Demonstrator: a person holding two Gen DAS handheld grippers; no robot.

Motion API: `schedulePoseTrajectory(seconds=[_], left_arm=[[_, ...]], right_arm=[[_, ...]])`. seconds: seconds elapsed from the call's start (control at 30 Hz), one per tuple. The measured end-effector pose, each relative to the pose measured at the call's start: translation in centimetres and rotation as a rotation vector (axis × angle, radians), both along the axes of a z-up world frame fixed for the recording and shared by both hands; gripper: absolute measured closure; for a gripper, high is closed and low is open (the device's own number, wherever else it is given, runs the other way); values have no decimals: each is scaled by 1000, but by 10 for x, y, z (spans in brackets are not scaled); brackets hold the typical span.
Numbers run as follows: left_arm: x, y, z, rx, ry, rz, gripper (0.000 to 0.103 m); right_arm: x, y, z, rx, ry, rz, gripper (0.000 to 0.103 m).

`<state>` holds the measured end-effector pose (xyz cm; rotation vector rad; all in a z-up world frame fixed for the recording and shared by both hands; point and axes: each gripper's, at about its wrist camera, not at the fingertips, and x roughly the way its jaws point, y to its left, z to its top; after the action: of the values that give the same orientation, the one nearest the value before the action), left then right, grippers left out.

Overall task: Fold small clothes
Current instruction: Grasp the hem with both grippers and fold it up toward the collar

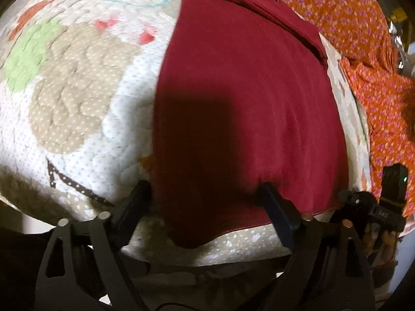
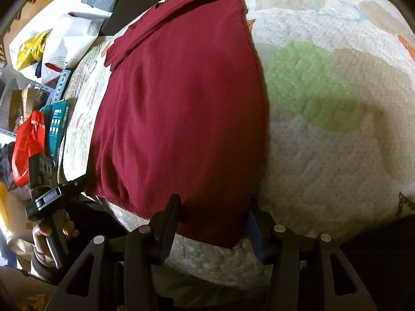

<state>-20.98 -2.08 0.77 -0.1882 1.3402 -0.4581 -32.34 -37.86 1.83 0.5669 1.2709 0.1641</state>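
Observation:
A dark red shirt (image 1: 246,98) lies flat on a quilted patterned bedspread (image 1: 85,108), folded lengthwise with a sleeve laid across its far end. My left gripper (image 1: 205,189) is open, its fingers straddling the near hem corner of the shirt. In the right wrist view the same red shirt (image 2: 181,103) lies ahead. My right gripper (image 2: 215,202) is open, its fingers on either side of the other near hem corner. Each gripper shows at the edge of the other's view, the right gripper (image 1: 373,207) and the left gripper (image 2: 52,194).
An orange floral garment (image 1: 363,59) lies on the bedspread to the right of the shirt. Beyond the bed's edge are boxes (image 2: 58,119), a red bag (image 2: 28,142) and white and yellow bags (image 2: 52,44).

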Motion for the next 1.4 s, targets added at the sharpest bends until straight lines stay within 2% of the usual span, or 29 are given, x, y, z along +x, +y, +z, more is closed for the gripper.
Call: schedulePoseTrajectory(seconds=[0.07, 0.17, 0.2, 0.23, 0.27, 0.3, 0.33, 0.43, 0.63, 0.73, 0.83, 1.0, 1.1, 1.17, 1.23, 1.27, 1.33, 1.4], left_arm=[[-1, -7, -1, 29, -9, -24, 8], [-2, -10, -2, 41, -20, -46, 9], [-3, -10, -1, 28, -20, -45, 17], [-4, -9, 0, 37, -29, -43, 41], [-4, -8, 4, 65, -47, -41, 51], [-4, -5, 6, 39, -45, -44, 76], [-2, -2, 10, -5, -24, -36, 94], [9, 4, 30, -92, -18, -32, 95], [56, 9, 85, -184, -100, -23, 95], [91, 1, 102, -203, -127, -20, 95], [135, -11, 122, -180, -202, -20, 95], [212, -34, 143, -175, -279, 15, 95], [260, -50, 139, -144, -308, 49, 95], [294, -54, 123, -148, -285, 91, 95], [319, -54, 102, -149, -243, 106, 95], [331, -52, 89, -122, -220, 133, 95], [347, -44, 74, -132, -177, 176, 94], [357, -34, 69, -173, -155, 200, 91]], right_arm=[[1, 1, -4, 32, 3, -5, 54], [1, 4, -4, 34, -8, 3, 52], [2, 4, -4, 50, -22, 1, 52], [2, 4, -4, 69, -29, 0, 54], [3, 3, -4, 87, -36, -2, 65], [3, 1, -3, 112, -45, 2, 82], [4, 1, -1, 141, -58, 5, 86], [13, 3, 19, 190, -136, 37, 88], [60, -6, 76, 212, -322, 72, 88], [98, -20, 101, 184, -416, 49, 89], [142, -26, 117, 174, -476, 23, 89], [220, -47, 129, 143, -525, -28, 89], [267, -60, 125, 130, -529, -67, 89], [297, -67, 113, 98, -523, -103, 89], [334, -78, 86, 85, -489, -135, 89], [352, -83, 68, 72, -434, -153, 89], [372, -89, 44, 29, -367, -172, 85], [375, -90, 43, 60, -400, -157, 75]])
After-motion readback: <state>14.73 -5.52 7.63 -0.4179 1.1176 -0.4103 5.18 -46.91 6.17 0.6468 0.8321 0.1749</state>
